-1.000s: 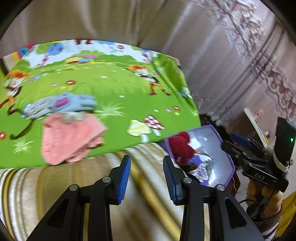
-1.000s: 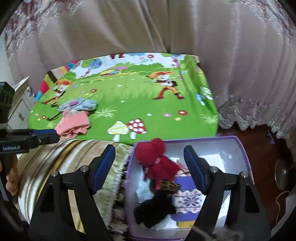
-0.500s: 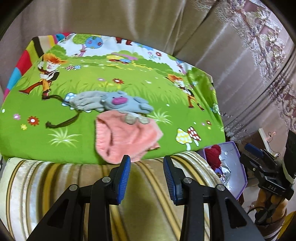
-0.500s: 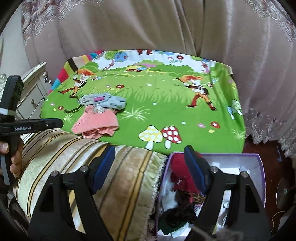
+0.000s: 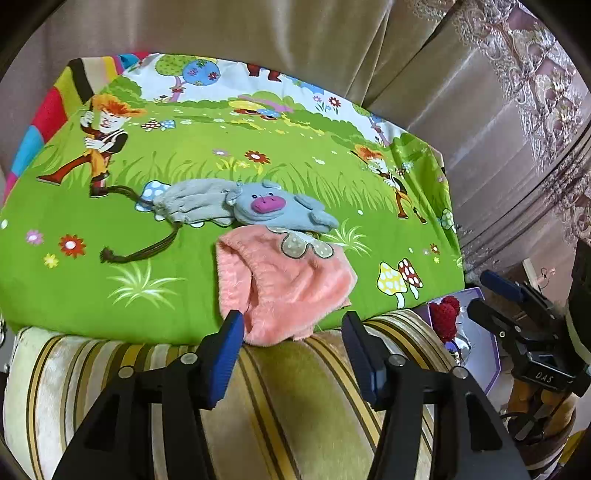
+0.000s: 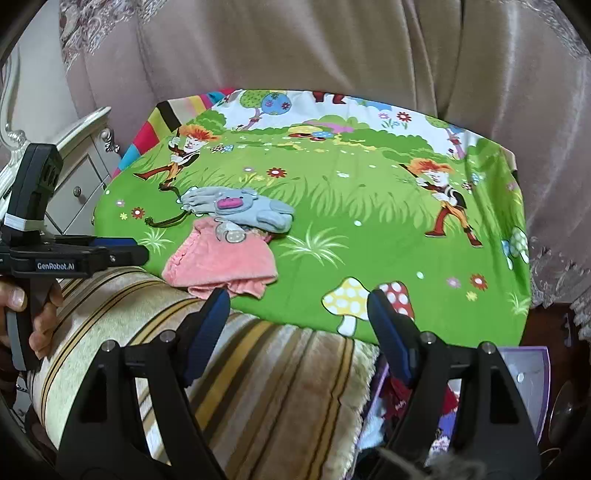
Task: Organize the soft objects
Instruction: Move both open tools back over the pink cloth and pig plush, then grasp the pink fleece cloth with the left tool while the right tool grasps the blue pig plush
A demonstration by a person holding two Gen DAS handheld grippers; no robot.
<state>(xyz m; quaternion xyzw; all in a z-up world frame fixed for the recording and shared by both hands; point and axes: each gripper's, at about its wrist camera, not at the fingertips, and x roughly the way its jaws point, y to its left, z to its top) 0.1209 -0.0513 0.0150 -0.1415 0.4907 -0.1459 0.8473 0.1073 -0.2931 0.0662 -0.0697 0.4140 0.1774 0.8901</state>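
Curtained room, beige drapes [image 5: 258,33] at the far side; in front of them a bed under a green cartoon sheet [image 5: 258,158], its near edge bordered by a striped plush blanket [image 5: 295,387]. Items laid out on the sheet, two: one pink fuzzy hat [image 5: 288,284] at the near edge, flat, its brim just over the blanket border; one grey knitted glove pair [image 5: 243,206] with a pig face, directly behind the hat and touching it, a brown cord [image 5: 147,251] trailing to the left. Items not yet laid out: a purple box [image 6: 532,373] on the floor at the near right, holding a red knitted piece [image 5: 445,317] and other patterned woollens, count not readable. Your left claw [image 5: 291,328] hangs just short of the pink hat, jaws opening, nothing between them; the hat's near hem lies in line with the gap but the pads are clear of it. Your right claw [image 6: 297,314] is spread wide over the blanket border, empty, with the box below it to the right. Status, by judgement: early to middle. Two pieces stand placed in a small group; the box contents remain to be sorted. Whether the hat is to be straightened or moved cannot be told.
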